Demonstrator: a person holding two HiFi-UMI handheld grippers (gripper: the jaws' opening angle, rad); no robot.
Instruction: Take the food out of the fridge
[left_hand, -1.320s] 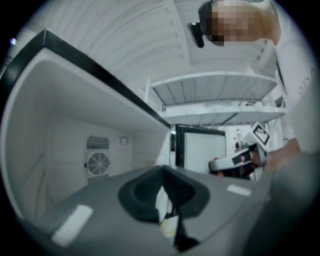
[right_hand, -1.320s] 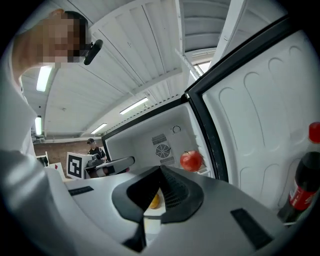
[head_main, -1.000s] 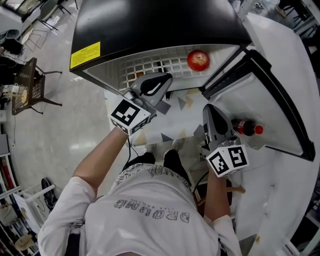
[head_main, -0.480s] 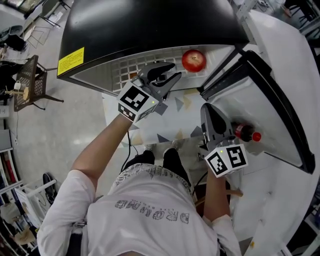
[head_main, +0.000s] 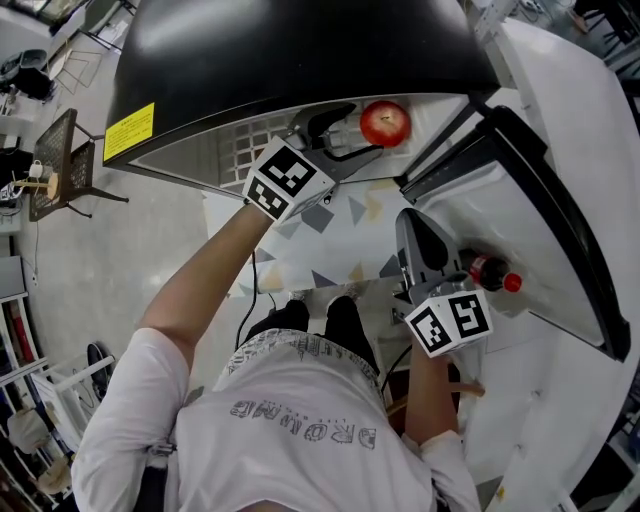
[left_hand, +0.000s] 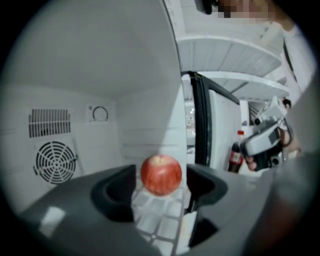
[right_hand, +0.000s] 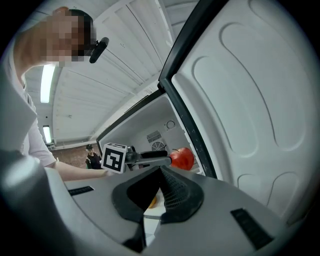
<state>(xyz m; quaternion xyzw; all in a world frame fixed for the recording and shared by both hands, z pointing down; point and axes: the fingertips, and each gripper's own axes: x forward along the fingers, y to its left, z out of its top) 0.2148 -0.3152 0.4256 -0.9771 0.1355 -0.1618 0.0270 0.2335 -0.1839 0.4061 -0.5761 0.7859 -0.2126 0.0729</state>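
A red apple (head_main: 385, 122) (left_hand: 161, 174) (right_hand: 182, 158) sits on the white wire shelf (left_hand: 159, 216) inside the open fridge. My left gripper (head_main: 348, 135) (left_hand: 160, 189) reaches into the fridge. Its jaws are opening, one on each side of the apple, and the pads do not press on it. The apple lies at the fingertips, slightly ahead of them. My right gripper (head_main: 410, 225) (right_hand: 160, 172) hangs outside the fridge near the open door, its jaws shut with nothing in them.
The white fridge door (head_main: 560, 160) stands open at the right, with a cola bottle (head_main: 488, 272) (left_hand: 234, 156) in its shelf. A round fan grille (left_hand: 55, 161) is on the fridge's back wall. The black fridge top (head_main: 300, 50) overhangs the left gripper.
My left gripper has moved forward into the fridge up to the apple, and its jaws have gone from shut to wide apart. The right gripper has hardly moved.
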